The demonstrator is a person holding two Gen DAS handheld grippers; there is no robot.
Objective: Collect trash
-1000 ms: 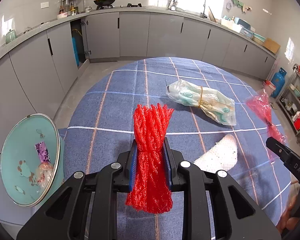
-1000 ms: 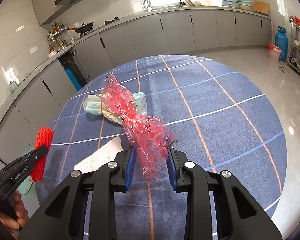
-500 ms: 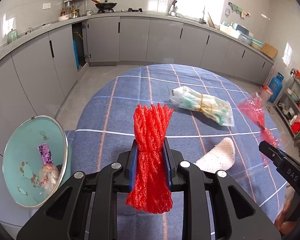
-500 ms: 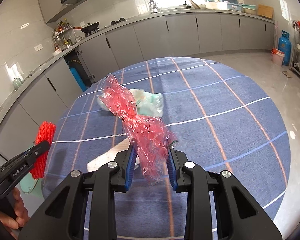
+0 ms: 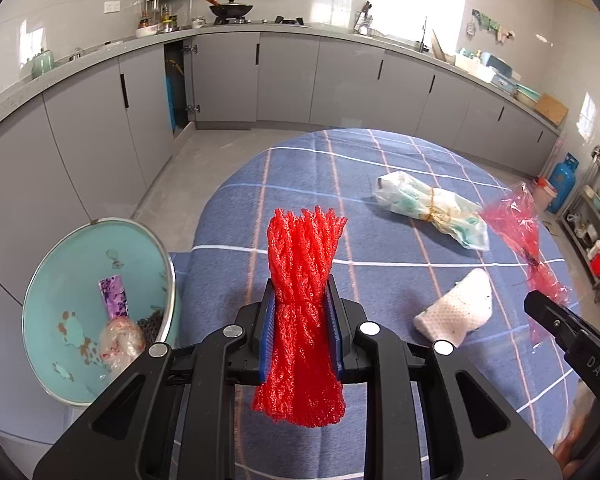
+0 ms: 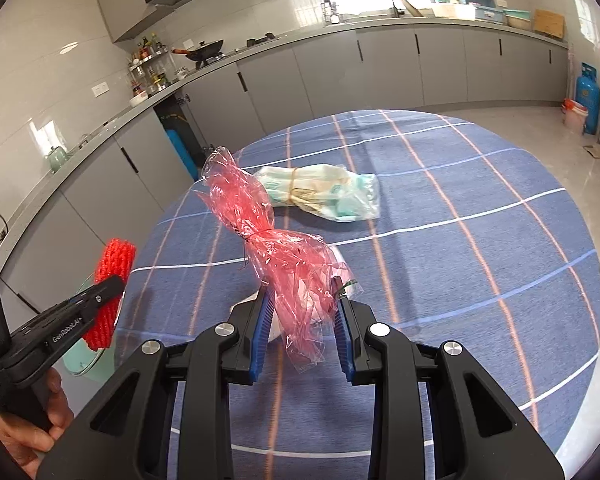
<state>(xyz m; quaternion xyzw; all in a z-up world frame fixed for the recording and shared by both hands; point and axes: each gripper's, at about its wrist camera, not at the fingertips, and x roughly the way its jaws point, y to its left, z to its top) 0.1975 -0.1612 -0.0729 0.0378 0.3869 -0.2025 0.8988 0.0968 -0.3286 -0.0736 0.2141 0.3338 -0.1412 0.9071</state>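
Claws both clamped: left claw point(image 5: 302, 334) on red mesh point(image 5: 302, 276), right claw point(image 6: 300, 330) on red film point(image 6: 278, 248) half-hiding white foam point(image 5: 458, 310).

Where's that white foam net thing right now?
In the left wrist view the white foam net lies on the blue table, right of the left gripper, near the tied bag.

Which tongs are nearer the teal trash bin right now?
Left. The left tongs, shut on the red mesh net, sit just right of the teal trash bin. The right tongs, holding the red plastic bag, are farther right over the table.
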